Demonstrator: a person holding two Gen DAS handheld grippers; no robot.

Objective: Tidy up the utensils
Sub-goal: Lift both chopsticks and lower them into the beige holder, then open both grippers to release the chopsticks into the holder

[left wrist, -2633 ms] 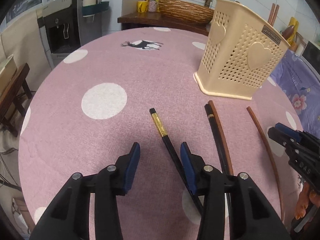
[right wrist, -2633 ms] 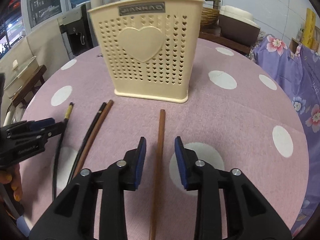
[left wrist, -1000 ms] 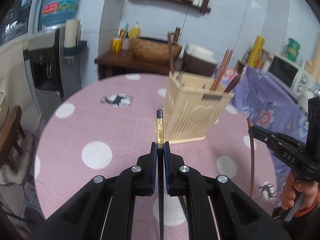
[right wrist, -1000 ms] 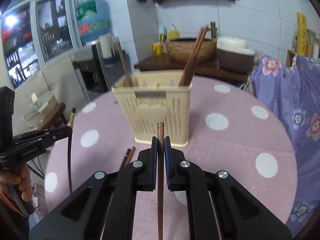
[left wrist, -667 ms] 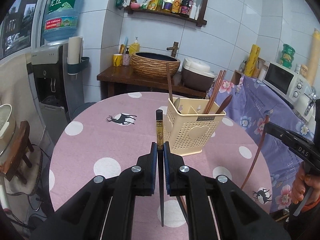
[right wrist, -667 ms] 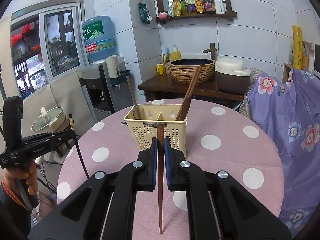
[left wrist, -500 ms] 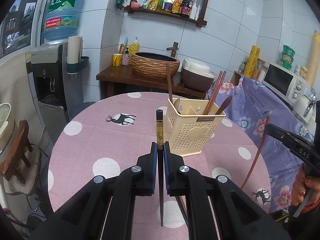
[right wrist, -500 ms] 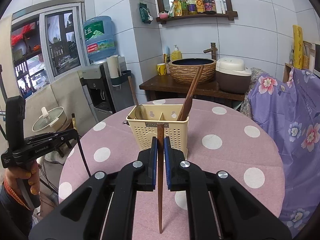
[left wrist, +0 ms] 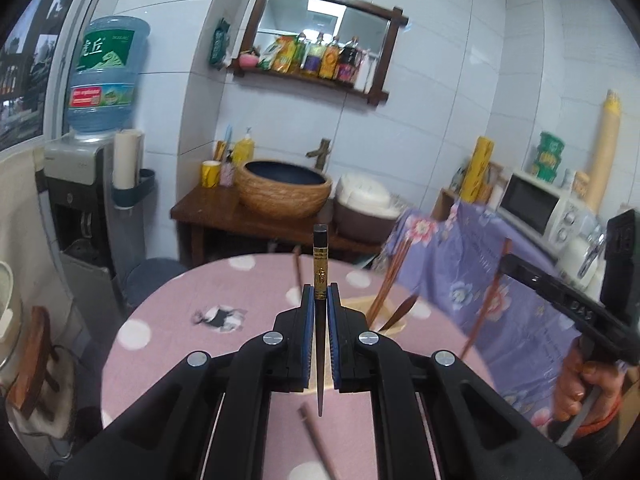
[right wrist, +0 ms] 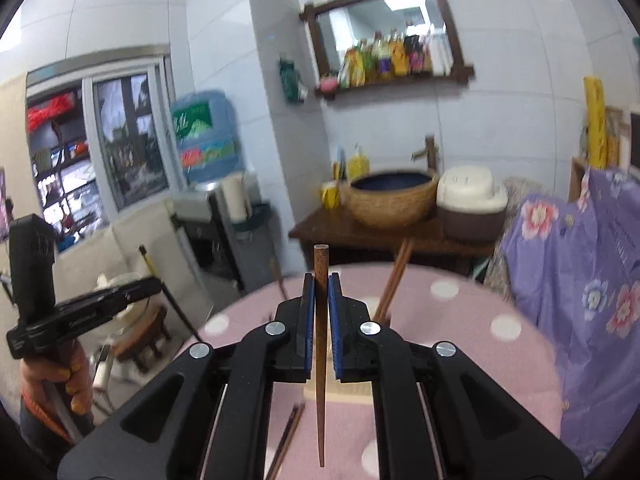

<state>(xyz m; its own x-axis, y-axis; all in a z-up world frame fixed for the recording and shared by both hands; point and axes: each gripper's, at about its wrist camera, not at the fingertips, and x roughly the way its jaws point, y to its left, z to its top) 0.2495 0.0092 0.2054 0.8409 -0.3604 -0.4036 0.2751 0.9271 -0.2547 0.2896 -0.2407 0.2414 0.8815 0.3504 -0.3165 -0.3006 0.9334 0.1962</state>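
Note:
My left gripper [left wrist: 320,294] is shut on a black chopstick with a gold band [left wrist: 319,264], held upright high above the pink dotted table [left wrist: 168,332]. My right gripper [right wrist: 320,284] is shut on a brown wooden chopstick [right wrist: 320,268], also upright. The cream utensil holder [left wrist: 394,322] is mostly hidden behind the gripper fingers; brown chopsticks [left wrist: 394,276] and a spoon stick out of it. The right gripper also shows in the left wrist view [left wrist: 508,260], and the left gripper in the right wrist view [right wrist: 154,284]. Two more chopsticks [right wrist: 286,440] lie on the table below.
A wooden side table [left wrist: 244,216] with a woven basin [left wrist: 286,192] and a rice cooker [left wrist: 366,204] stands behind the table. A water dispenser [left wrist: 86,208] is at the left, a purple floral cloth [left wrist: 480,272] and a microwave [left wrist: 536,204] at the right.
Both grippers, each still shut on its chopstick, have risen and tilted up; the holder has dropped low in both views and is now largely hidden behind the fingers.

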